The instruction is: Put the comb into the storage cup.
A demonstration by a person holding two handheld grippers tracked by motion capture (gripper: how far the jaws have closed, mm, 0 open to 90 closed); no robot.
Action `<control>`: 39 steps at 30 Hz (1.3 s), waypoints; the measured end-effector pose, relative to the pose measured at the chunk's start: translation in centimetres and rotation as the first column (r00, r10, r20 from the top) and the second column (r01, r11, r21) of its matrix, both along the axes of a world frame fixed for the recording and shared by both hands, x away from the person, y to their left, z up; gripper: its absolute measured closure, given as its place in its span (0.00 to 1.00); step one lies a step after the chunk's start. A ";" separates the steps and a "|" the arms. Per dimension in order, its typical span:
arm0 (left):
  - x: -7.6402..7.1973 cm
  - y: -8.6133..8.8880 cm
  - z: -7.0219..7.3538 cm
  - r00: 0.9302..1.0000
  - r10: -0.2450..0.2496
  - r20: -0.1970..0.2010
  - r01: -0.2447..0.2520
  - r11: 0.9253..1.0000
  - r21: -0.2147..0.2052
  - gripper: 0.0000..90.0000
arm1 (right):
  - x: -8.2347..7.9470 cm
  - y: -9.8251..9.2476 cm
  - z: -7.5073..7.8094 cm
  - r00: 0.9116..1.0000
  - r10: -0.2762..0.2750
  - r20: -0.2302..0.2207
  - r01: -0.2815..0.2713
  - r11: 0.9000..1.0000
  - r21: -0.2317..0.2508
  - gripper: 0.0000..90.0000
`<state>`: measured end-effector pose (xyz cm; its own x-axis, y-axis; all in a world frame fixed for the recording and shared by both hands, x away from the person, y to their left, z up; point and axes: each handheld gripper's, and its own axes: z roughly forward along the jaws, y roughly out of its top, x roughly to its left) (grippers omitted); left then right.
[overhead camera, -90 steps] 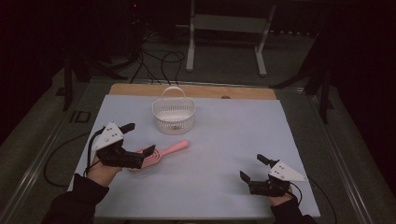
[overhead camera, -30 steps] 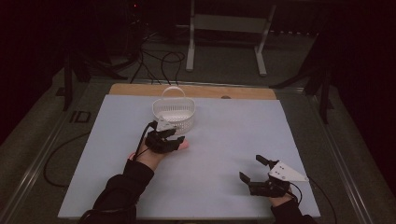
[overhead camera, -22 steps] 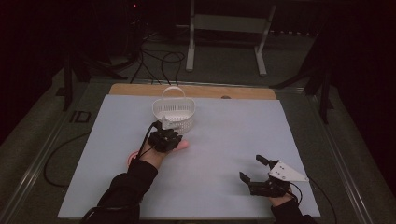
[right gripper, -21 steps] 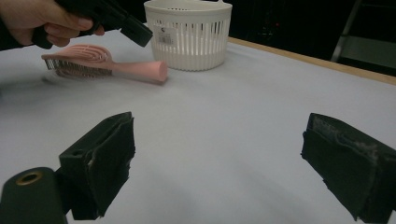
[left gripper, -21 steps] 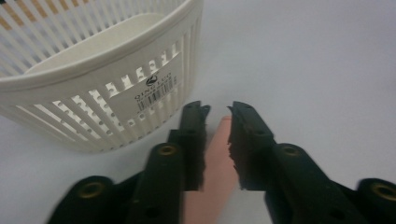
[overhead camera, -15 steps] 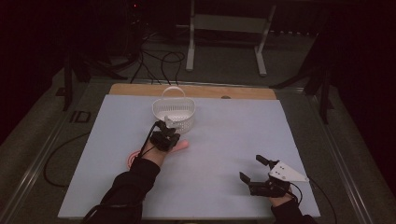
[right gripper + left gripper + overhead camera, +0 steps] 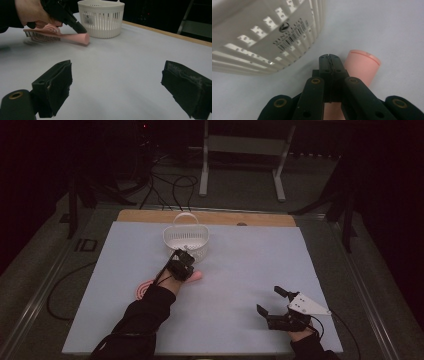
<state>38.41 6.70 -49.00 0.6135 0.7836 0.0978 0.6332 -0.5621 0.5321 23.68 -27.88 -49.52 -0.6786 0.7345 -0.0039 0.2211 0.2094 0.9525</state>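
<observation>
A pink hairbrush (image 7: pixel 196 276) lies flat on the white table cover, just in front of a white slotted basket (image 7: pixel 185 240). My left gripper (image 7: pixel 187 270) hovers low over the handle's end, its jaws pressed together with nothing between them. In the left gripper view the shut tips (image 7: pixel 329 58) sit beside the handle's round end (image 7: pixel 362 66), with the basket wall (image 7: pixel 262 37) close at the upper left. The right gripper view shows the brush (image 7: pixel 72 37), the basket (image 7: pixel 101 18) and the left gripper (image 7: pixel 81 29). My right gripper (image 7: pixel 268 300) rests open and empty near the front right (image 7: pixel 120 82).
The wooden table edge (image 7: pixel 210 216) runs behind the basket. Beyond it on the dark floor are cables (image 7: pixel 170 182) and a metal stand (image 7: pixel 240 165). A cable (image 7: pixel 65 285) trails off the table's left side.
The left hand has come from the left of the brush to a spot over its handle by the basket, then sunk a little. Its jaws, open three seconds ago, are shut. The right hand is still.
</observation>
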 end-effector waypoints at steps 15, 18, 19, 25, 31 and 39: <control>-1.4 -0.2 -0.4 0.998 -0.038 -0.057 0.037 0.999 -0.010 1.00 | 0.0 0.0 0.0 1.000 -0.005 -0.002 0.005 1.000 -0.002 0.10; -1.7 -0.3 -0.5 0.997 -0.045 -0.062 0.045 0.999 -0.006 1.00 | 0.0 0.0 0.0 1.000 -0.005 0.000 0.005 1.000 -0.001 0.11; -2.0 -0.3 -0.6 0.996 -0.051 -0.067 0.050 0.999 -0.014 1.00 | 0.0 0.0 0.0 1.000 -0.005 -0.003 0.005 1.000 0.000 0.11; -3.0 -0.2 -0.6 0.995 -0.068 -0.078 0.066 0.997 -0.026 1.00 | 0.0 0.0 0.0 1.000 -0.007 -0.001 0.007 1.000 -0.001 0.10; -3.9 0.3 -0.8 0.992 -0.086 -0.093 0.085 0.996 -0.018 1.00 | -0.1 0.0 0.1 1.000 -0.006 -0.001 0.006 1.000 -0.003 0.11; -5.1 1.4 -0.8 0.990 -0.095 -0.100 0.094 0.995 -0.016 1.00 | -0.1 0.0 0.1 1.000 -0.007 0.005 0.007 1.000 -0.005 0.11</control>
<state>33.29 8.13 -49.85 0.6910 0.7225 0.0231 0.6283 -0.6161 0.4751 23.63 -27.88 -49.40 -0.6731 0.7395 -0.0112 0.2180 0.2129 0.9524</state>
